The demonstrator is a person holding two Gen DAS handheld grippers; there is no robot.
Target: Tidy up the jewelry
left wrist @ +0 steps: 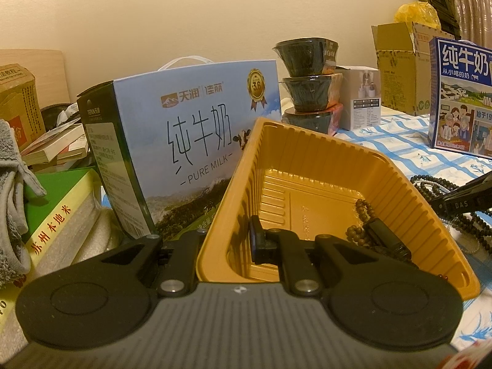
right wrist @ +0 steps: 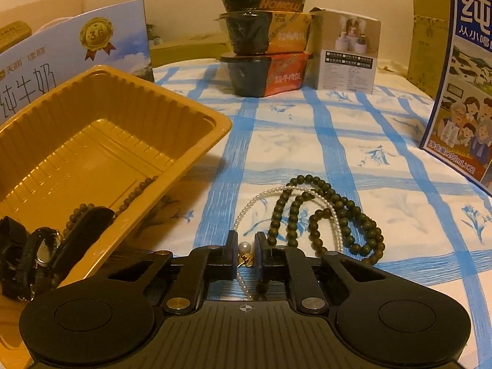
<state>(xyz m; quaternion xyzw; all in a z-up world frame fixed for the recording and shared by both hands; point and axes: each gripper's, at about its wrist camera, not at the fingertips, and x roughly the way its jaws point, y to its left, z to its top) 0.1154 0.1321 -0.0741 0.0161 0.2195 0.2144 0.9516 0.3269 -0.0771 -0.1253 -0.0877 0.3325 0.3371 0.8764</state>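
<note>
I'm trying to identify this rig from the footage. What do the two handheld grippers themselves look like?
Both look identical. The left gripper and right gripper are matte black, each with two flat rectangular fingers on angled linkage arms, silver pivot pins, and two round disc-shaped housings. Behind sits a grey ribbed body bearing a small crosshair mark. The right gripper, seen from the left wrist view, shows white "DAS" lettering. No cables or sleeves show.

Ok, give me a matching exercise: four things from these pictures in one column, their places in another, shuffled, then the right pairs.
Things:
1. pearl necklace
2. wristwatch
3. meal bowls
4. left gripper

Places:
A. stacked three high at the back of the tablecloth
B. clamped on the wall of the gold tray
C. lying inside the gold tray
D. on the tablecloth, its clasp end between the fingers of the right gripper

Pairs: 1-D, 2-C, 3-A, 4-B
</note>
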